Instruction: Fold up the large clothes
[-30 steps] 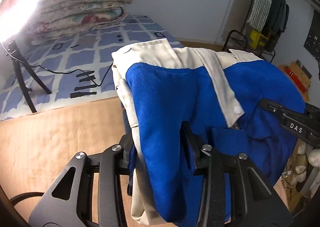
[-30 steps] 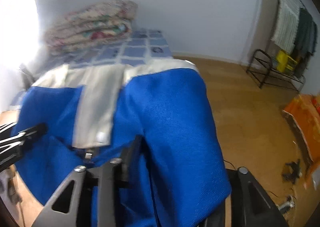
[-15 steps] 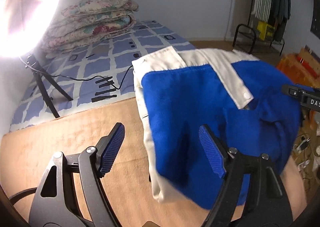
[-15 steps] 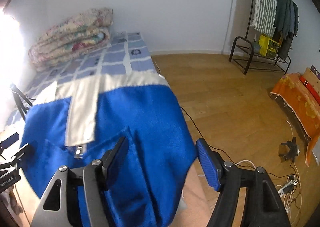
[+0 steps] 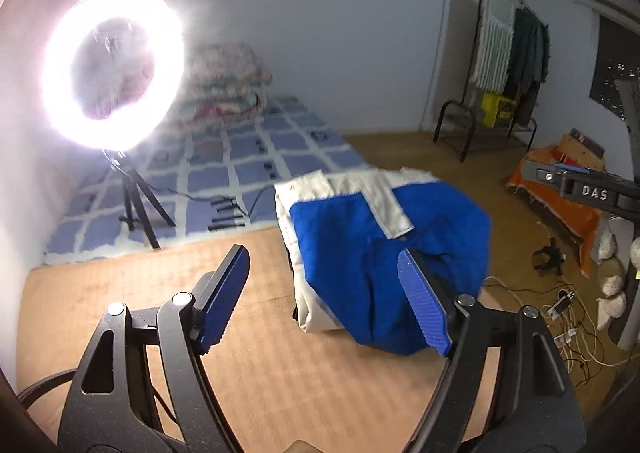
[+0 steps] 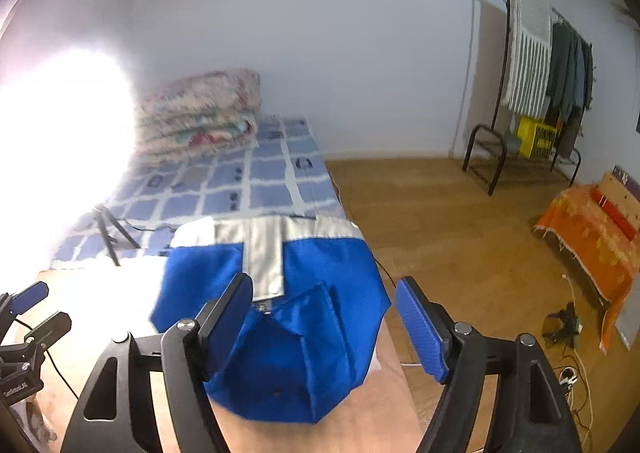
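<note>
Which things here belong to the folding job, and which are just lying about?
Part of the job:
- blue and cream garment, folded on the wooden table
- left hand-held gripper, open
- right hand-held gripper, jaws opening

Lying about:
- ring light
- folded quilts
- clothes rack
- orange cloth

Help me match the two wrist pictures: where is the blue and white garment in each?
Left wrist: blue and white garment right of centre, on the wooden table.
Right wrist: the garment low centre, behind the tongs.
Shared landmark: folded floral quilt on the checked mattress.
</note>
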Motion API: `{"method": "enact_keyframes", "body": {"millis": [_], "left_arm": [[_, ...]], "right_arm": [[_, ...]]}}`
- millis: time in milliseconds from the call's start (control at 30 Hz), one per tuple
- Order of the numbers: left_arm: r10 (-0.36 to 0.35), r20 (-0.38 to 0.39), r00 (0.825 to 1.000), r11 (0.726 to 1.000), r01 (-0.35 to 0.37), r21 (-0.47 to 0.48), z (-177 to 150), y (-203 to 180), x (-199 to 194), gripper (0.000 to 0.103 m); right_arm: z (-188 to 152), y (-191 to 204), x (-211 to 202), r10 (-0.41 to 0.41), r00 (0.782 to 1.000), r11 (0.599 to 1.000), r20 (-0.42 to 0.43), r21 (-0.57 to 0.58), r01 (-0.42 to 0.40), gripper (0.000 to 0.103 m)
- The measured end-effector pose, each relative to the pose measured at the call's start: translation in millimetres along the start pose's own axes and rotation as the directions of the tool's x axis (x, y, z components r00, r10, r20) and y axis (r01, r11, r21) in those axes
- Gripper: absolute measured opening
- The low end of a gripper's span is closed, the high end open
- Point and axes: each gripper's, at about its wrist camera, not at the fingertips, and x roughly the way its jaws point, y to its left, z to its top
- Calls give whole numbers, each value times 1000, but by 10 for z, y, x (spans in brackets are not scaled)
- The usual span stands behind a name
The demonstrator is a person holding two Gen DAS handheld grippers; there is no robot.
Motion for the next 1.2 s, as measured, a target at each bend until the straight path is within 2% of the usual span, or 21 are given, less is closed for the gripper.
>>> {"method": "enact_keyframes", "body": {"millis": [200,300,467,533,667,900,1033,1200], "left_arm": [[-16,80,997,1000,18,-17,-57,-17,-984,79],[-10,107,994,1000,11,-1,-149,-35,-1409,79],[-69,138,988,998,69,7,-465,-50,-2188,90],[-67,152,986,998,64,26,-601,-85,-2448,91],[-61,174,983,998,55,39,-882,-147,-2875,100],[-6,204,979,997,-11,79,-1324,-256,-3299,103],[-9,197,980,998,-3,59,-1528,-281,-3373,103],[10,187,982,996,-26,83,-1632,-355,-3400,103]], "right_arm": [[-108,210,-843,17,998,1000,66,-6,-16,80],[-286,298,-1291,32,995,999,99,-21,-30,88],[-679,393,-1952,50,990,998,133,-38,-45,93],[-871,436,-2187,59,987,998,146,-44,-53,100],[-1202,516,-2485,55,985,997,162,-55,-46,102],[-1710,512,-2810,67,978,998,196,-8,-67,103],[-1826,524,-2788,54,982,998,184,-28,-49,103],[-1948,500,-2779,54,983,998,177,-20,-52,103]]}}
